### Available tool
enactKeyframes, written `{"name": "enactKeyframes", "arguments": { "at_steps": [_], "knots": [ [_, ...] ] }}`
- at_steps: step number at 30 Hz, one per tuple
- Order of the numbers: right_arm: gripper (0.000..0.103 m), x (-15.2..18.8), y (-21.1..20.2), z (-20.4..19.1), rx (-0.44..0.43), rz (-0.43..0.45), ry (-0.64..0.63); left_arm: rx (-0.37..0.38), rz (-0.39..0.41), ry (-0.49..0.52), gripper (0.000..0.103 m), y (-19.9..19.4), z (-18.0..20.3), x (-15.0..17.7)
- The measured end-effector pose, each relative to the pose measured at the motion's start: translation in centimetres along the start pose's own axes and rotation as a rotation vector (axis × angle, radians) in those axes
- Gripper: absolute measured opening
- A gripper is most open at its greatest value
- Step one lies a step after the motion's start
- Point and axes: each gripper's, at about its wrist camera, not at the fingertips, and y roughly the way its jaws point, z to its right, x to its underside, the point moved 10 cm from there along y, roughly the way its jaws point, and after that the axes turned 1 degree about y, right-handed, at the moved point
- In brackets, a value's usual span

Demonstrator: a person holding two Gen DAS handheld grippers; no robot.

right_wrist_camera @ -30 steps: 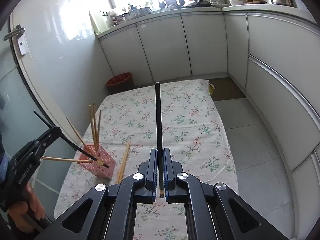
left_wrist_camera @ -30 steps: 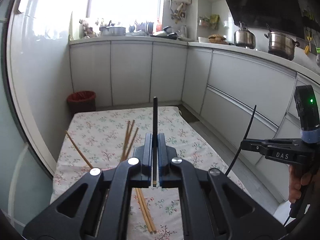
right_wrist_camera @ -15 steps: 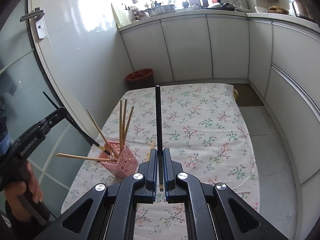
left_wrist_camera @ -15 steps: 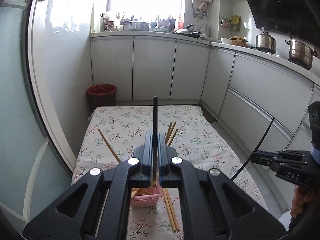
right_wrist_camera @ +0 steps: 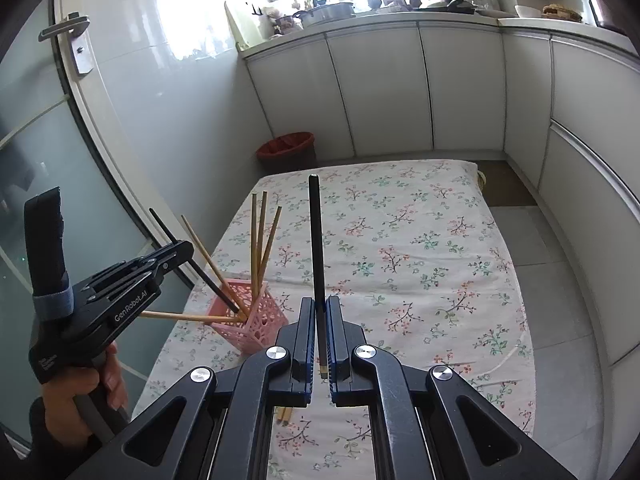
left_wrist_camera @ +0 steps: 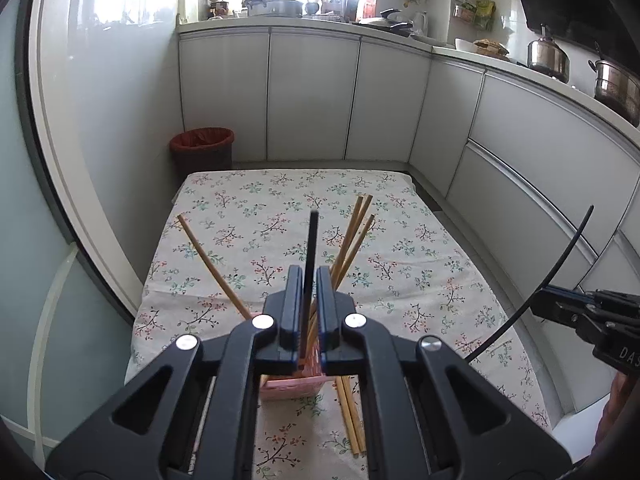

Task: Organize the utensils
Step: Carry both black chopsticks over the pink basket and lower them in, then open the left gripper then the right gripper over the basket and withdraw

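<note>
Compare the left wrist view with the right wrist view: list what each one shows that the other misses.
Left wrist only: two steel pots on the counter, and loose chopsticks lying fully visible beside the pink basket.
Right wrist only: the door handle, and the left gripper's black chopstick tip inside the basket.
Both: floral tablecloth, red bin, standing chopsticks.

The left gripper (left_wrist_camera: 308, 312) clamped a black chopstick (left_wrist_camera: 311, 248) above the pink basket (left_wrist_camera: 292, 384) of wooden chopsticks (left_wrist_camera: 354, 232) on the floral tablecloth (left_wrist_camera: 420, 256); two more (left_wrist_camera: 350, 416) lay beside it
</note>
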Motion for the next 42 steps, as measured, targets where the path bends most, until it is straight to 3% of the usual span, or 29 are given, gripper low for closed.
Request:
{"name": "enactKeyframes", "arguments": {
  "at_steps": [5,19,33,42],
  "knots": [
    [0.005,-0.5,0.3,-1.0,-0.019,0.012,-0.004,0.012,0.055,-0.019,0.023,-2.0,-0.4,-1.0],
    [0.005,-3.1,3.1,-6.5,-0.146,0.065,0.013,0.021,0.088,-0.070,0.028,-5.5,-2.0,-0.8],
    [0.007,-2.2,8.2,-8.0,-0.123,0.007,-0.023,0.010,0.047,-0.078,0.028,-5.0,-3.2,0.3],
    [0.015,-3.1,6.3,-7.7,-0.161,0.049,-0.012,0.012,0.043,-0.063,0.031,-5.3,-2.8,0.5]
  ]
}}
